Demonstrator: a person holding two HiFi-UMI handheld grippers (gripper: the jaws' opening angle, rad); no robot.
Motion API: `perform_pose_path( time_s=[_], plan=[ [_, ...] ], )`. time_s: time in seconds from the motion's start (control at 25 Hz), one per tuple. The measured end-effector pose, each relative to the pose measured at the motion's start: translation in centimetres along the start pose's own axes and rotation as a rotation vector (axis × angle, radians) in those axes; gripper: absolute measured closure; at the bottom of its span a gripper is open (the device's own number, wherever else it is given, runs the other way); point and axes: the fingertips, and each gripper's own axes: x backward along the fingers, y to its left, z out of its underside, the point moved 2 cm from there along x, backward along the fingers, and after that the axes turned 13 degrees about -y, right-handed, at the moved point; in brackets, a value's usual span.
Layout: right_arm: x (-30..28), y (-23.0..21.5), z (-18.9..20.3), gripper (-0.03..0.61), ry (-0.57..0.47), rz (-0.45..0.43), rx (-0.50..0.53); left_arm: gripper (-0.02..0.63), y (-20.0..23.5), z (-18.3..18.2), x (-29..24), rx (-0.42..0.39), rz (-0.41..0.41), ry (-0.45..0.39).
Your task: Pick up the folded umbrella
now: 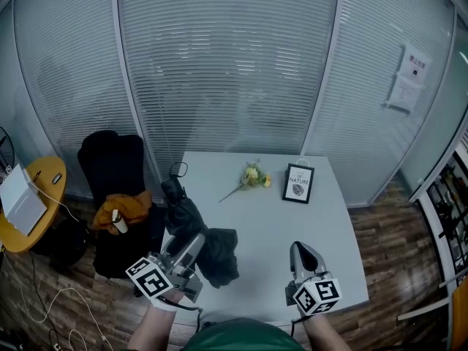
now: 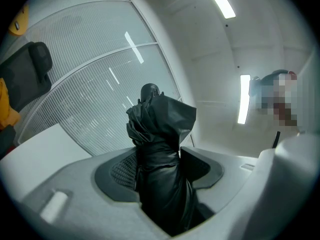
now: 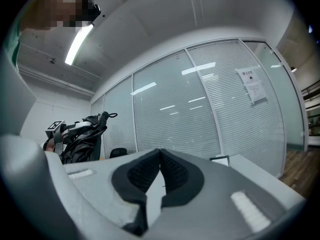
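"As the head view looks down, where is the folded umbrella (image 1: pixel 183 214)?"

"Lower left of centre, over the near left part of the white bench (image 1: pixel 322 247). It is black, a loose crumpled bundle. It slants from an end with a thin loop at upper left down to a slack clump of cloth at lower right. The left tongs (image 1: pixel 191 248) grip it about midway along."

"And the other hand?"

"The right tongs (image 1: pixel 303 257) sit at lower right over the bench, well apart from the umbrella, with nothing in them. A framed picture (image 1: pixel 298 183) and a sprig of yellow flowers (image 1: pixel 254 175) are farther up the bench. A black chair (image 1: pixel 110 159) with an orange cloth (image 1: pixel 128 207) stands at the left."

"What does the left gripper view add?"

"Its jaws stand partly apart, with both dark pads (image 2: pixel 122 171) pressed on the umbrella, which fills the gap. The cloth is glossy black, creased and folded over itself. It rises up the middle of the frame to a rounded black knob at the top."

"And the right gripper view?"

"The jaws meet at the tips, empty. At the left of the frame the umbrella shows small, a dark rumpled mass tilted with its loop uppermost, held by the left tongs. Whether its lower end touches the bench I cannot tell."
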Motion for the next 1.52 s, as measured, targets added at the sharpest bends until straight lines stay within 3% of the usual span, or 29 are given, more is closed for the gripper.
perform_pose_path(
  time_s=[1.52],
  plan=[
    [-0.34,0.35,0.47,0.575,0.028,-0.024,-0.022,0.345,0.72,0.67,0.38,0.033,-0.012,0.013]
  ],
)
